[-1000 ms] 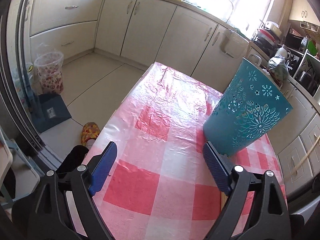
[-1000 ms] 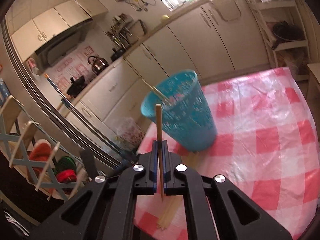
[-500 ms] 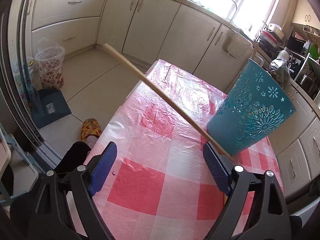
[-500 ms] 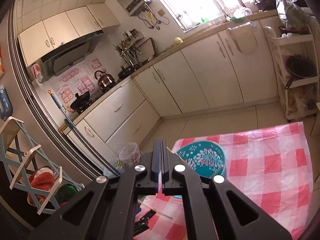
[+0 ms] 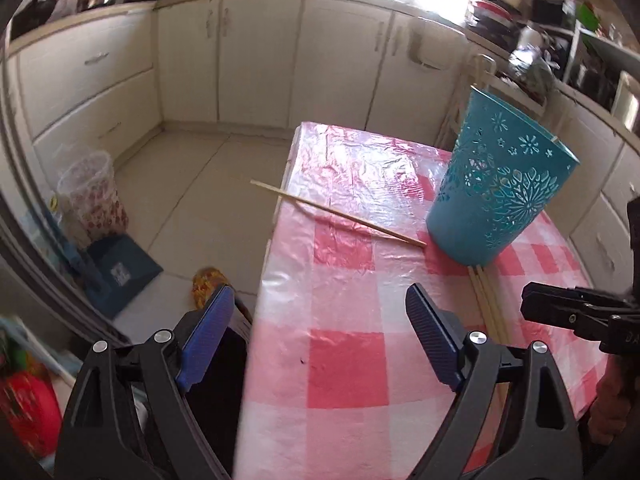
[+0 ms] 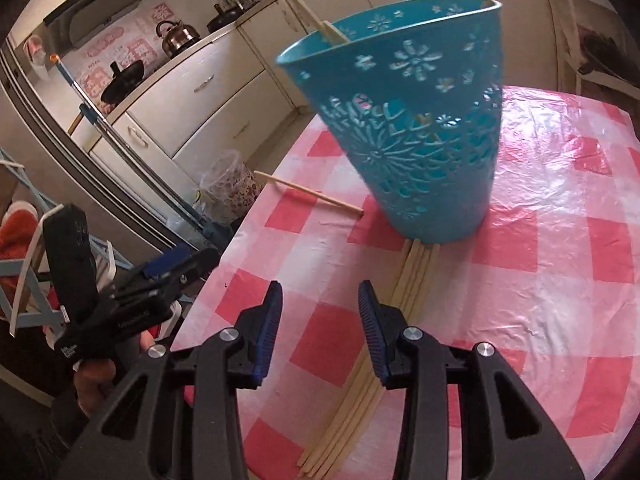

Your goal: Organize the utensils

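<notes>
A teal perforated holder [image 5: 500,184] [image 6: 412,128] stands on the red-checked table, with chopstick tops [image 6: 316,20] poking out of it. One loose chopstick [image 5: 340,214] [image 6: 308,192] lies left of the holder, its end over the table's left edge. A bundle of several chopsticks [image 6: 372,364] [image 5: 490,304] lies in front of the holder. My left gripper [image 5: 320,336] is open and empty over the table's left edge. My right gripper [image 6: 320,320] is open and empty just above the bundle.
The table [image 5: 352,364] ends at its left edge above the tiled floor [image 5: 180,184]. A floral bin [image 5: 92,196] and a blue dustpan [image 5: 124,272] stand on the floor. Kitchen cabinets [image 5: 260,52] line the far walls.
The right gripper, shut on a chopstick before, is now open and low over the bundle. A single chopstick now lies on the table left of the holder. The left gripper stayed open.
</notes>
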Demonstrator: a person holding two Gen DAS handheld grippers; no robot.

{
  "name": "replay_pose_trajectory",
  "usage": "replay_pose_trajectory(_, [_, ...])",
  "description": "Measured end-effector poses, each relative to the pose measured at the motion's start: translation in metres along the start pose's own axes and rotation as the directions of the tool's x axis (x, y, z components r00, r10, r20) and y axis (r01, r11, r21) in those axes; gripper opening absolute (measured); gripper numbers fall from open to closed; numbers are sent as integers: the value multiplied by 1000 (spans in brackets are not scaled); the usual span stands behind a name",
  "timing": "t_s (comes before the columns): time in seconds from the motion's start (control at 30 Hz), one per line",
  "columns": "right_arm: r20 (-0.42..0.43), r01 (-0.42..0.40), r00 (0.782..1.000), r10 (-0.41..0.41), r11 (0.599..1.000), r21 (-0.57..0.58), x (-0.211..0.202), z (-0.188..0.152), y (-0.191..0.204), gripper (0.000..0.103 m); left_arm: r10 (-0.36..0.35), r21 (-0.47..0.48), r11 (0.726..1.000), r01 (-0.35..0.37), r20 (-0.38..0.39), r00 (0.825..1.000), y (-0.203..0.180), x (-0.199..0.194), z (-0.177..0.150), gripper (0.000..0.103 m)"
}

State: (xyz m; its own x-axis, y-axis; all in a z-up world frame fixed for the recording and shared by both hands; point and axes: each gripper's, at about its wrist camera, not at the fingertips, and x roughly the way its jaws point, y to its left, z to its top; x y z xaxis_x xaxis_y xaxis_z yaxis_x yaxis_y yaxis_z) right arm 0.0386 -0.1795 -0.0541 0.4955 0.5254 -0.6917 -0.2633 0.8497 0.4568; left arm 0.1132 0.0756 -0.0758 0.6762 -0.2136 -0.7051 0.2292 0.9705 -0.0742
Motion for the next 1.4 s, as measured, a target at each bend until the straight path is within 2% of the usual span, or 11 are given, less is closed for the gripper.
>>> replay_pose_trajectory(0.1, [-14,-25,1000,25,1000,-11,3,-5,3,40,39,346,936,-58,63,997,-19,11,19,84])
replay_pose_trajectory(0.2, [-15,-38,999,38,999,0,0,-11,-3,40,15,622,783,-16,7,1000,-32,42,36,84])
replay_pose_trajectory(0.4, [-38,-70,997,73,995,75,-1,-27,-23,40,-22,811,564,159,-178,984,-56,92,61,84])
replay_pose_trajectory(0.53, [-46,-94,994,101,984,150,-1,-34,-44,40,14,851,470,234,-273,962,-68,124,58,85])
replay_pose_trajectory(0.6, [-39,-105,993,113,981,165,-2,-34,-49,40,4,829,484,280,-322,947,-66,131,65,85])
replay_pose_trajectory(0.7, [-29,-128,990,135,977,173,-4,-33,-51,41,20,754,567,330,-414,910,-61,141,74,85])
replay_pose_trajectory(0.8, [-22,-141,989,147,974,176,-4,-32,-51,43,56,736,601,313,-429,901,-60,140,73,84])
replay_pose_trajectory(0.93, [-1,-150,988,153,970,189,-10,-32,-52,45,82,664,677,317,-497,864,-61,138,73,67])
replay_pose_trajectory(1.07, [26,-162,987,160,967,197,-18,-31,-57,46,122,650,679,341,-558,821,-70,123,61,62])
replay_pose_trajectory(1.3, [43,-194,981,189,958,211,-27,-33,-63,47,87,542,690,479,-720,689,-84,96,27,65])
replay_pose_trajectory(1.4, [55,-194,981,187,960,201,-32,-34,-62,47,73,541,645,539,-746,662,-89,81,19,65])
